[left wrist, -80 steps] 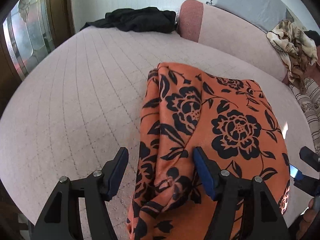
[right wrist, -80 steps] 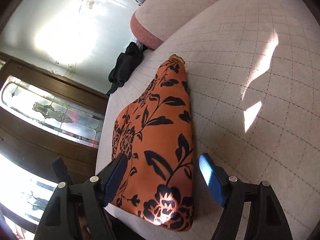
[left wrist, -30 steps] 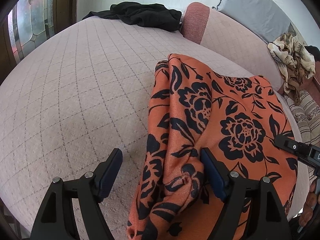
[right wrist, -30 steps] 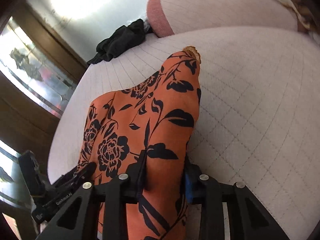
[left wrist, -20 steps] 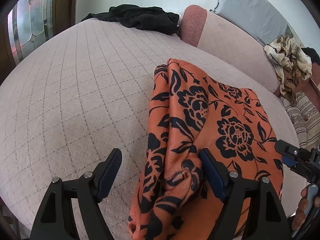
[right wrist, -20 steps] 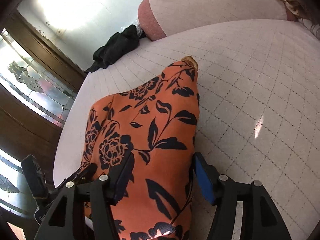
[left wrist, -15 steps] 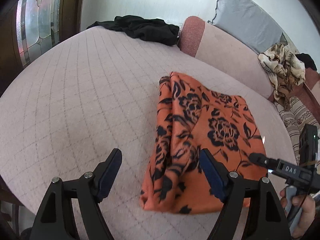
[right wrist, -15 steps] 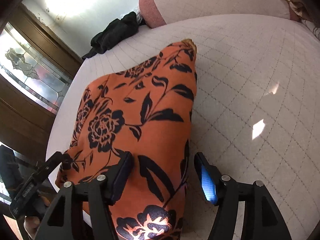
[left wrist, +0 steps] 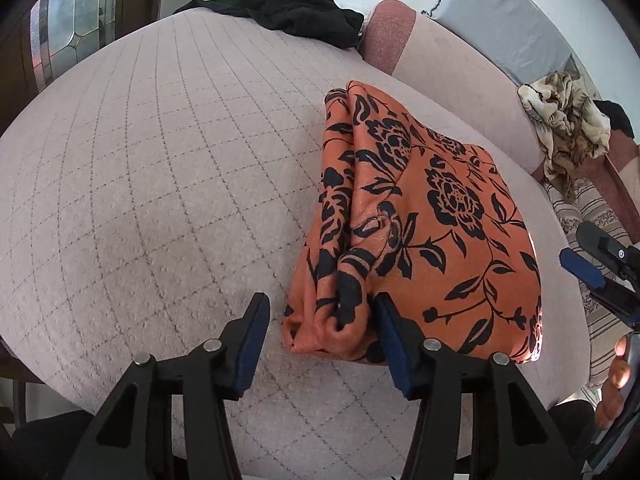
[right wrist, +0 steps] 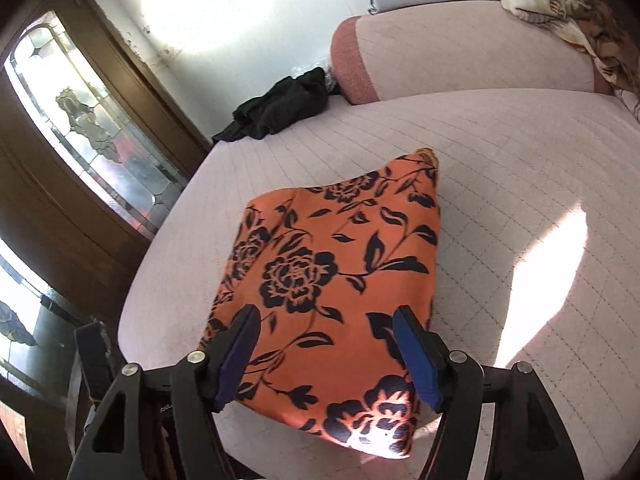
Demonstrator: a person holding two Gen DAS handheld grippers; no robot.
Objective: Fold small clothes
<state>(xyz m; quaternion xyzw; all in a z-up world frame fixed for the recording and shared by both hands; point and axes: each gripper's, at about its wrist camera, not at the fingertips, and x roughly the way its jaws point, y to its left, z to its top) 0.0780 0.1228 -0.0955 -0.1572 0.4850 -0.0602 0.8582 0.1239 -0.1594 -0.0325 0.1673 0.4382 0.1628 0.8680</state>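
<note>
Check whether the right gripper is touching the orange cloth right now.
Cannot tell. In the right wrist view the right gripper, jaws open and just widening, hangs over the orange cloth; nothing shows contact or gap.

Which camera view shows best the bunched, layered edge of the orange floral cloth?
The left wrist view. There the orange floral cloth shows its rolled layers running along the near left side, right before the left tool. The right wrist view shows mostly the flat top of the cloth; that layered edge is turned away.

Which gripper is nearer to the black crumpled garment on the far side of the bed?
Left gripper: the black garment lies far ahead of it. Right gripper sits farther off.
</note>
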